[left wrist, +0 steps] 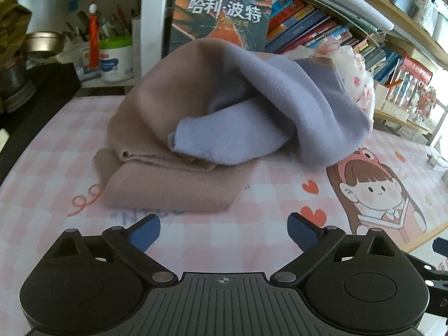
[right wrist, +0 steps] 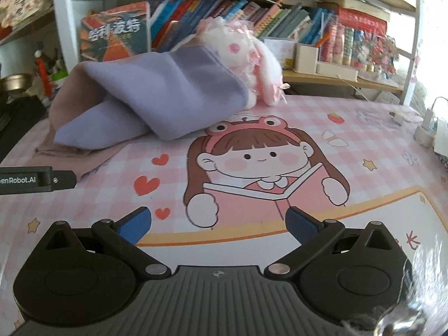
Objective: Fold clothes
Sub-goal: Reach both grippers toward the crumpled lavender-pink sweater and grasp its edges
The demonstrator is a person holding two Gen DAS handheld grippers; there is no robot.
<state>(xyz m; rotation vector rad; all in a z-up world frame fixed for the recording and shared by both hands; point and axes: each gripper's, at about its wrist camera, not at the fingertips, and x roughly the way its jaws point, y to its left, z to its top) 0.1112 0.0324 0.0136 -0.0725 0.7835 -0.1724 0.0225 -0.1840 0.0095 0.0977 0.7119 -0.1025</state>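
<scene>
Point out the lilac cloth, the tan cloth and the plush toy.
lilac cloth [left wrist: 280,106], left wrist view, middle of its upper fold.
tan cloth [left wrist: 173,187], left wrist view, its folded front layer.
plush toy [right wrist: 238,47], right wrist view, its white face.

Soft, matt fleecy cloth in a dusty-pink garment [left wrist: 156,140] and lilac garment [left wrist: 252,112] ahead of the left gripper; smooth printed desk mat [right wrist: 364,145] beneath; fluffy plush toy [right wrist: 246,53]; matt black plastic right gripper [right wrist: 218,224].

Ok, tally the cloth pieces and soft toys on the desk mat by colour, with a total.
Tan-pink cloth: 1
Lavender cloth: 1
White-and-pink plush toy: 1
Total: 3
</scene>
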